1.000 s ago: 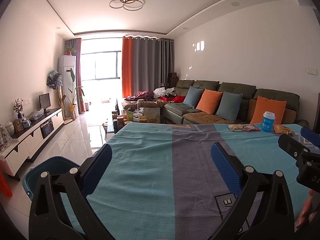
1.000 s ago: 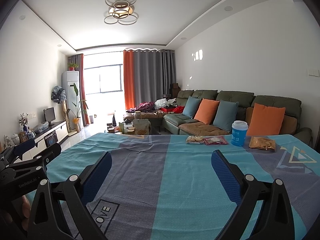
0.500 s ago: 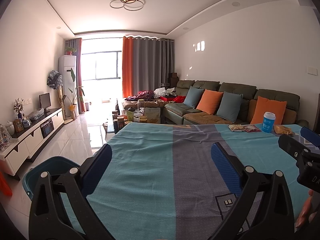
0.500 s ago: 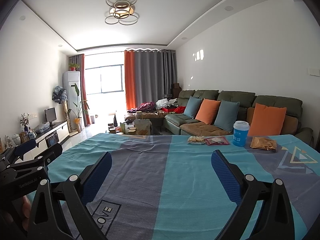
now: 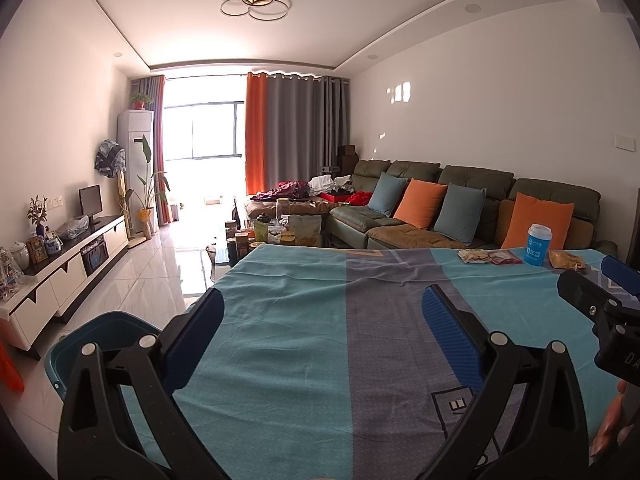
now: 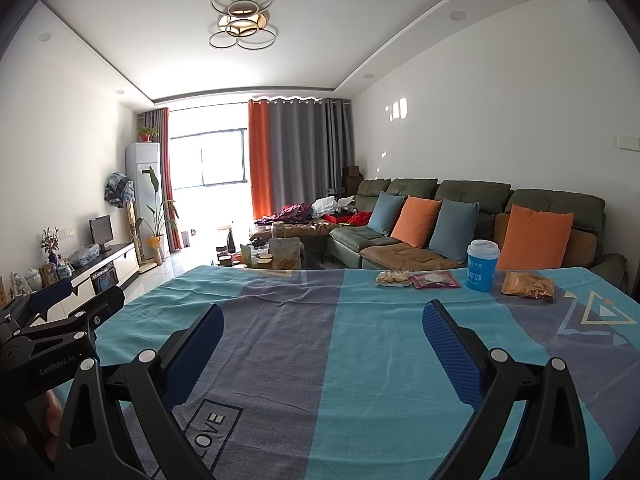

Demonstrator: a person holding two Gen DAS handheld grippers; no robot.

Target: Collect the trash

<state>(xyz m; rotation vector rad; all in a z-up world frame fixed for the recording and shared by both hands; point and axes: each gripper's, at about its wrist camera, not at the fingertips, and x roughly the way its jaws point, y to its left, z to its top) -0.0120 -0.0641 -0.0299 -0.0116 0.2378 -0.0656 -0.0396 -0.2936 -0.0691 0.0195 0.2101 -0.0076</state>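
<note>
The word "LOVE" stands in dark capitals inside a printed rectangle on the tablecloth (image 6: 280,360), near its front edge in the right wrist view. White lettering reading "GenRobot.AI" runs along the black body of the left gripper (image 6: 76,312) at that view's left edge. In the left wrist view the right gripper (image 5: 612,292) shows only the letters "DA". The blue cup (image 6: 482,266) carries white print, too small to read.
</note>
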